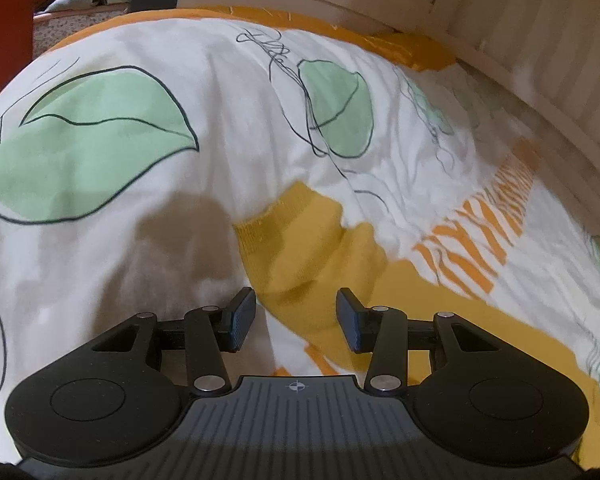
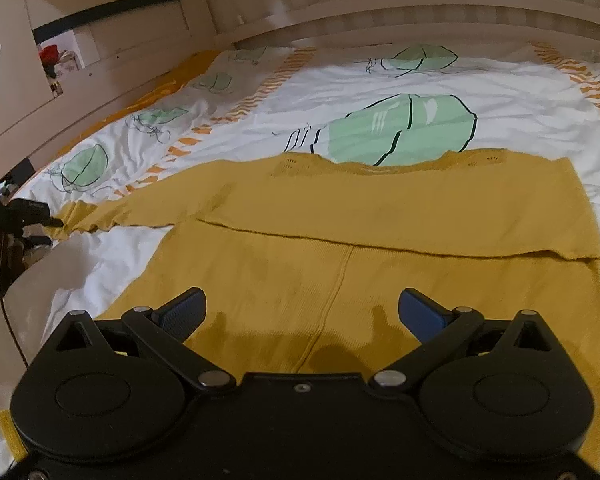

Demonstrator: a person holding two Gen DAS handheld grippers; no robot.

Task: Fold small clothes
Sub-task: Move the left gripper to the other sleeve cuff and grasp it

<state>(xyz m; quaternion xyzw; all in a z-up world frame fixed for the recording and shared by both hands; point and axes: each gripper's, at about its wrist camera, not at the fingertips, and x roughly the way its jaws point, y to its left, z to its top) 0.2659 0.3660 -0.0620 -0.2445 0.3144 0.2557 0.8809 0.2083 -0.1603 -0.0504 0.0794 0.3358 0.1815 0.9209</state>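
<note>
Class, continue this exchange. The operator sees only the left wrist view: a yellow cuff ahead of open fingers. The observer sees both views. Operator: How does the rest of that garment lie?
Observer: The yellow sweater lies flat on the bedcover, with an upper layer folded over its body along a straight edge.
Operator: Where is the other gripper?
Observer: The right gripper hangs open over the sweater's lower body, holding nothing.
Operator: And this sleeve?
Observer: The sleeve stretches sideways off the body, its cuff beside the left gripper.
</note>
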